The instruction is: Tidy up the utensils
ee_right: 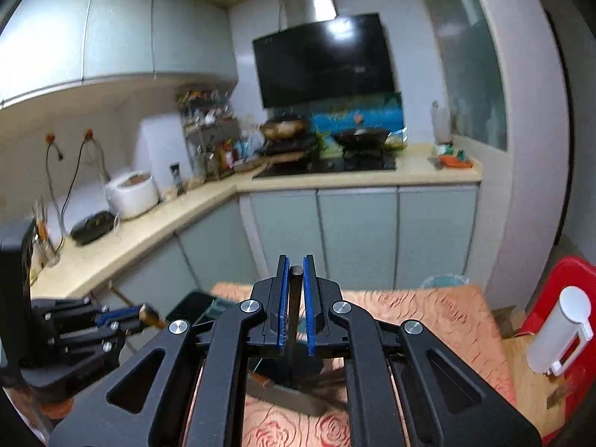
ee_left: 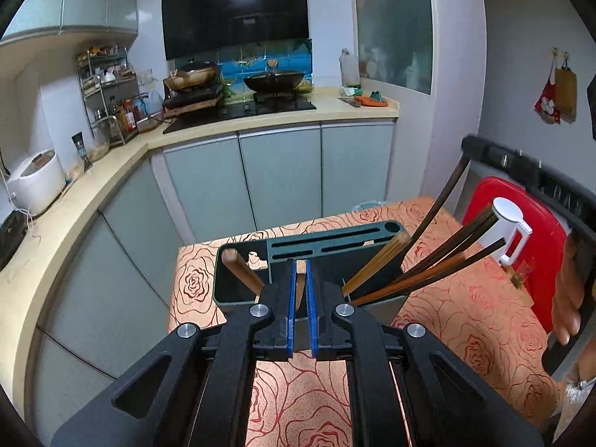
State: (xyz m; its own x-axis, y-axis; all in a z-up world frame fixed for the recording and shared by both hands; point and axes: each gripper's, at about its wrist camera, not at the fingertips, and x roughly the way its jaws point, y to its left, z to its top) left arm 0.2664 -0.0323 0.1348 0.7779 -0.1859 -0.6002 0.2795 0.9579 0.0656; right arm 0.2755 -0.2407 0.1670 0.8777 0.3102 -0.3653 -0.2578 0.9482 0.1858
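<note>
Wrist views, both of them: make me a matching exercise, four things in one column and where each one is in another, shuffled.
Things:
1. rice cooker
2. wok
3. utensil holder
4. dark chopstick

Places:
A. on the rose-patterned tablecloth
B. clamped in the right gripper
C. on the stove
D. on the counter, left side

Pairs: 1-D, 2-C, 3-A, 4-B
</note>
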